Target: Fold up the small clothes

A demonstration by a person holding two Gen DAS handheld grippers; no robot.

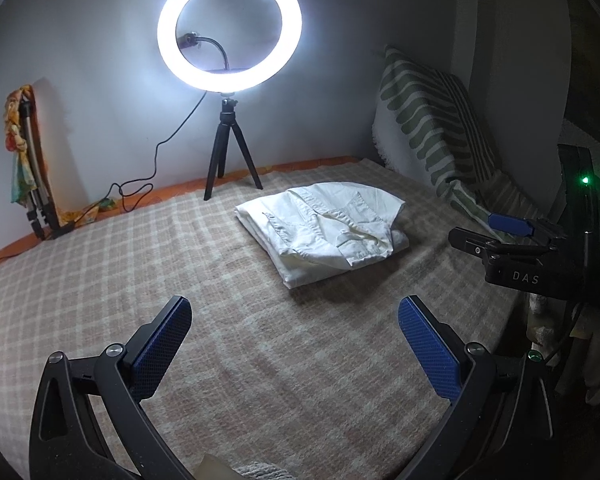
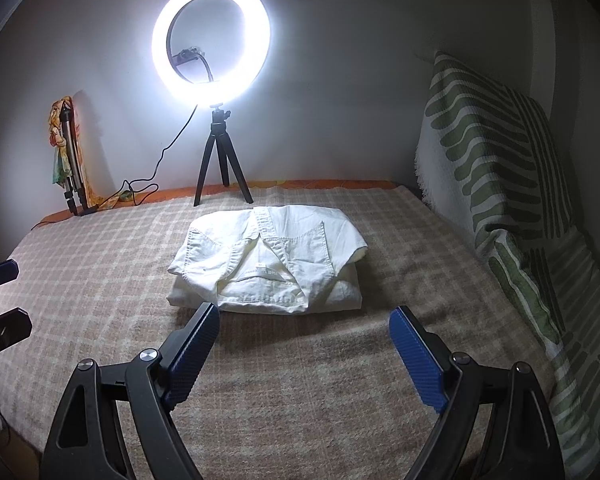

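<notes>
Grey walls close round a bed (image 2: 100,280) spread with a beige checked blanket (image 1: 140,264), an orange sheet edge showing along the far side. At the head of it a lit ring light (image 2: 211,44) stands on a small black tripod (image 2: 220,160), its cable (image 2: 168,152) trailing off to the left corner, where a folded silver tripod (image 2: 72,168) leans on the wall with a coloured scarf (image 2: 58,140) draped over it. Along the right wall sits a cushion (image 2: 492,152) in a green-and-white patterned cover.

On the blanket, about midway across and towards the far half, lies a white shirt (image 2: 268,264), folded into a squat rectangle with the collar and label facing the near side. Nothing touches it.

From the right wrist view, the right claw (image 2: 304,320) hangs just short of the shirt's near edge, its blue pads (image 2: 418,364) spread wide with only blanket between them. From the left wrist view, the left claw (image 1: 294,308) is likewise wide open over bare blanket, its pads (image 1: 162,348) empty, the shirt (image 1: 324,232) ahead and a little to its right. The right claw (image 1: 496,232) shows there at the right edge, level with the shirt and apart from it.
</notes>
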